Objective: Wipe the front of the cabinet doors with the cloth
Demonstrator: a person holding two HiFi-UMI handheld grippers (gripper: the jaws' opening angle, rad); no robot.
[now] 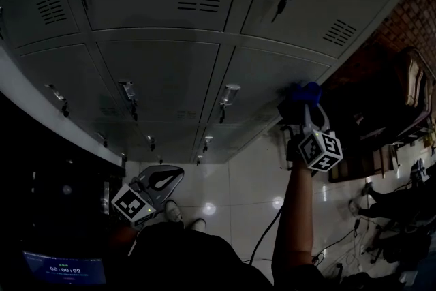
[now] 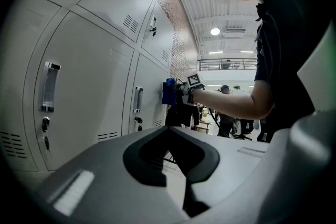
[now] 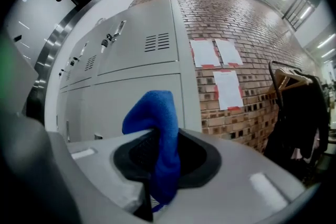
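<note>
Grey metal locker doors point(image 1: 163, 71) fill the wall ahead, each with a handle and a lock. My right gripper point(image 1: 304, 120) is raised to the lower right door and is shut on a blue cloth point(image 1: 304, 96). In the right gripper view the cloth point(image 3: 159, 134) stands up between the jaws of the gripper point(image 3: 157, 176), with the doors point(image 3: 136, 94) close beyond. From the left gripper view the cloth point(image 2: 168, 92) sits at the face of a door point(image 2: 89, 86); I cannot tell if it touches. My left gripper point(image 1: 161, 180) hangs low, shut and empty point(image 2: 178, 165).
A brick wall point(image 3: 247, 50) with taped papers point(image 3: 215, 52) adjoins the lockers on the right. A rack with dark clothes point(image 3: 299, 113) stands beside it. Cables point(image 1: 334, 242) lie on the tiled floor. A small screen point(image 1: 65, 269) glows at lower left. People stand in the background point(image 2: 226, 113).
</note>
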